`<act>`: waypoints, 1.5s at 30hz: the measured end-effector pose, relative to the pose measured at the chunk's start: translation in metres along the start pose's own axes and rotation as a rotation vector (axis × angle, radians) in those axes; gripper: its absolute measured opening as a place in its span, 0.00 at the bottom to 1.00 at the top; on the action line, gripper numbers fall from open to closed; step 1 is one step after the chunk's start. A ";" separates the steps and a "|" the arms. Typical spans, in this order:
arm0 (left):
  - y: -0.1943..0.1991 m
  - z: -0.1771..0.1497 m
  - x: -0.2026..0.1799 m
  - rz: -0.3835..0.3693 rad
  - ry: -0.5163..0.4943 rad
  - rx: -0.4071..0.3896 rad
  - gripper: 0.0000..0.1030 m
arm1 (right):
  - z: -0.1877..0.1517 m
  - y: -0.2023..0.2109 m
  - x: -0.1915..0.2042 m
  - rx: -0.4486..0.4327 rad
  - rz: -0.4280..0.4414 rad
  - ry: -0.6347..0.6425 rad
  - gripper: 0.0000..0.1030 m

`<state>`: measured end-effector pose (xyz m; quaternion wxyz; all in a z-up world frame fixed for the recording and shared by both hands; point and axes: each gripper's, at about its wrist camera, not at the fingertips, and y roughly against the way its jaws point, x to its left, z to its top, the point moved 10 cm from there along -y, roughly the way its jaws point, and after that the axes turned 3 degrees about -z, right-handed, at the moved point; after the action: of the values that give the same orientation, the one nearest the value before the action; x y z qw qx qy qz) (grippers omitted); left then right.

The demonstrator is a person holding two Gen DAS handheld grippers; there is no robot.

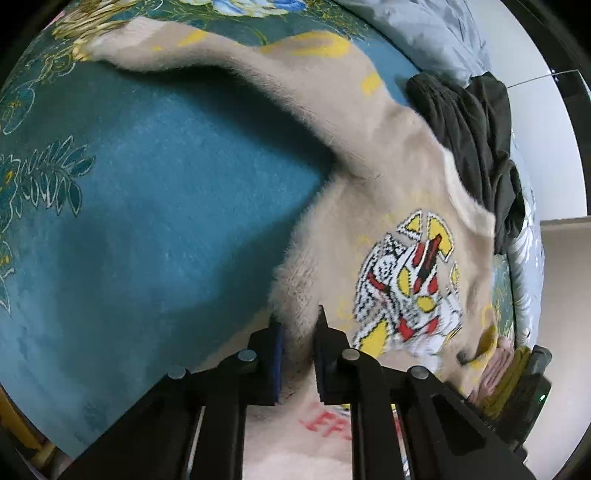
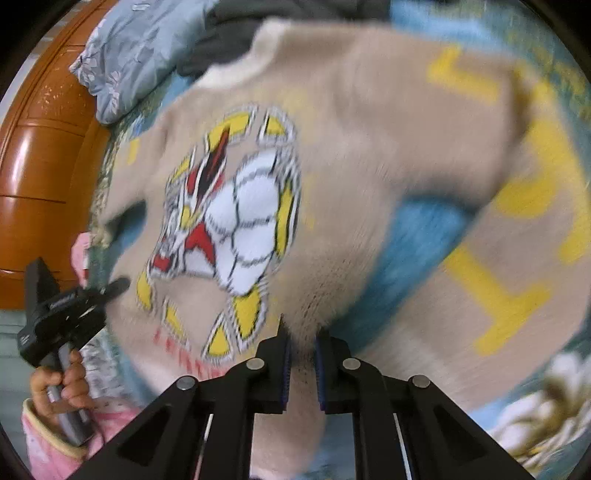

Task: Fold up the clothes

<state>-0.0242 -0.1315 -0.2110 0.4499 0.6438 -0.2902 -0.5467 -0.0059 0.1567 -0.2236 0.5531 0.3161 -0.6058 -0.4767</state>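
A fuzzy beige sweater with a red, white and yellow figure on its chest lies on a teal flowered bedspread. One sleeve stretches away to the far left. My left gripper is shut on the sweater's bottom hem. In the right wrist view the same sweater fills the frame, blurred by motion. My right gripper is shut on a fold of its hem, beside a sleeve with yellow marks. The other gripper shows at the left edge, held in a hand.
A dark olive garment lies heaped beyond the sweater's collar, next to a grey flowered quilt. A glossy wooden headboard stands along the bed's far side, with the quilt against it. A white wall runs behind.
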 end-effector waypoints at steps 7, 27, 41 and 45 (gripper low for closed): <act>-0.007 0.000 0.009 0.046 0.041 0.010 0.14 | -0.013 -0.014 0.008 0.070 -0.018 0.074 0.15; 0.100 0.046 -0.010 0.067 -0.003 -0.552 0.52 | -0.063 0.015 -0.018 0.006 -0.172 0.444 0.54; 0.110 0.035 -0.012 0.081 -0.014 -0.606 0.53 | -0.054 -0.009 -0.020 -0.008 -0.329 0.466 0.35; 0.111 0.033 -0.011 0.056 0.001 -0.603 0.55 | -0.041 0.003 -0.028 0.021 -0.264 0.329 0.03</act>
<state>-0.0459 -0.1785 -0.1066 0.6359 0.4734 -0.1323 -0.5951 0.0400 0.1738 -0.2341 0.5739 0.4721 -0.4657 -0.4805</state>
